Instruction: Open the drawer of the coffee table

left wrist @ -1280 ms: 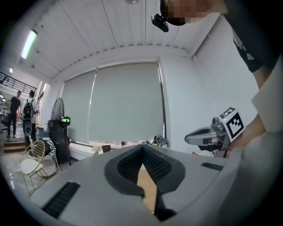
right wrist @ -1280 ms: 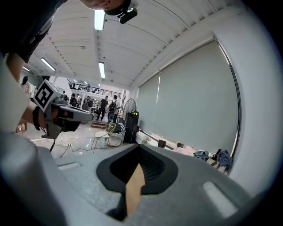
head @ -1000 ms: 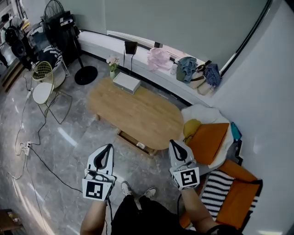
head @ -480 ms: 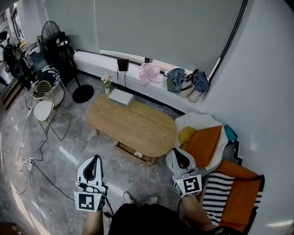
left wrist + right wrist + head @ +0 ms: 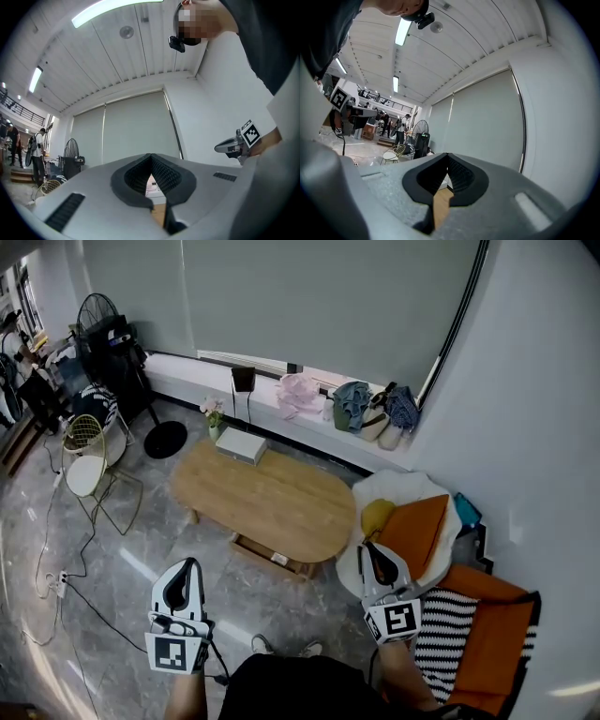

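Note:
The oval wooden coffee table (image 5: 267, 498) stands in the middle of the room in the head view. Its low wooden drawer (image 5: 272, 557) shows under the near edge. My left gripper (image 5: 188, 564) hangs over the grey floor, well short of the table's near left side, jaws shut and empty. My right gripper (image 5: 371, 547) is held near the table's right end, beside the sofa, also shut and empty. In the left gripper view the left gripper (image 5: 151, 157) points level at the blind, with the right gripper (image 5: 220, 148) off to its right. The right gripper view shows the right gripper's (image 5: 446, 156) tips together.
On the table's far end sit a white box (image 5: 241, 444) and a small flower vase (image 5: 214, 416). A sofa with an orange cushion (image 5: 422, 529) is on the right. A wire chair (image 5: 84, 460), a fan (image 5: 101, 313) and floor cables (image 5: 56, 579) are on the left.
The head view has drawn back, so the table looks smaller and farther off. Both grippers sit lower in that view and farther from the table. Their jaws stay shut.

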`<state>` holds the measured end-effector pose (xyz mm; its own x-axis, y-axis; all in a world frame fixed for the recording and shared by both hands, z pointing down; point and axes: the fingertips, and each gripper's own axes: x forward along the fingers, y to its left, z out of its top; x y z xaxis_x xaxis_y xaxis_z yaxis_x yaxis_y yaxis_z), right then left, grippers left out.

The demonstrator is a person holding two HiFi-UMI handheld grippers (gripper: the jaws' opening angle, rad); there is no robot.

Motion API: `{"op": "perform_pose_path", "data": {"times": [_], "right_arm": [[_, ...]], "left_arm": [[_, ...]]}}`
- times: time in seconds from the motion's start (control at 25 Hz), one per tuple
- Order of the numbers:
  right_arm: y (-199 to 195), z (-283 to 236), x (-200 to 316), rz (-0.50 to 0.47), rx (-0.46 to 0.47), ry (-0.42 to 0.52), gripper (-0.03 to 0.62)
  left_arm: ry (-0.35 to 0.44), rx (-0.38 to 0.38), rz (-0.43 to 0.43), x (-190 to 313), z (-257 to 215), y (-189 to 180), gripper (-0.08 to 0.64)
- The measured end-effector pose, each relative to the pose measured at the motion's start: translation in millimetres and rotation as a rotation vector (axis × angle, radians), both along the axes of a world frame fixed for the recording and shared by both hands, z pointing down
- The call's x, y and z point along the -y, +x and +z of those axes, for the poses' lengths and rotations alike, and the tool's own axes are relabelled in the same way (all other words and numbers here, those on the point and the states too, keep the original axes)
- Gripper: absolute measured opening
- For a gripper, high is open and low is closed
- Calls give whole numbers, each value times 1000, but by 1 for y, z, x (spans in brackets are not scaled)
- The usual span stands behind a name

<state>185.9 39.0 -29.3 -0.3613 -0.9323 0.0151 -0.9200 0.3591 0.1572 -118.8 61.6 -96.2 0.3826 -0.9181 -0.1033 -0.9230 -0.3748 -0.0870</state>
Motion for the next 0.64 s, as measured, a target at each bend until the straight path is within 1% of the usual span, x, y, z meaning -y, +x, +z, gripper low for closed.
{"op": "perform_pose_path", "data": {"times": [0.16, 0.36, 0.48, 0.64], "right_arm": [[1, -9, 8, -6, -11, 17, 5], [-1, -4, 14, -5, -12, 32, 5], [-3, -1, 15, 1, 14, 25, 5], [-12, -10, 16, -9, -15, 12, 5]], "left_arm": [[0, -4, -11, 4, -3, -1, 6], [2, -5, -13, 5, 5, -2, 6], [7, -3, -12, 7, 3, -3, 6], [-8, -7, -12, 8, -1, -6, 6]]}}
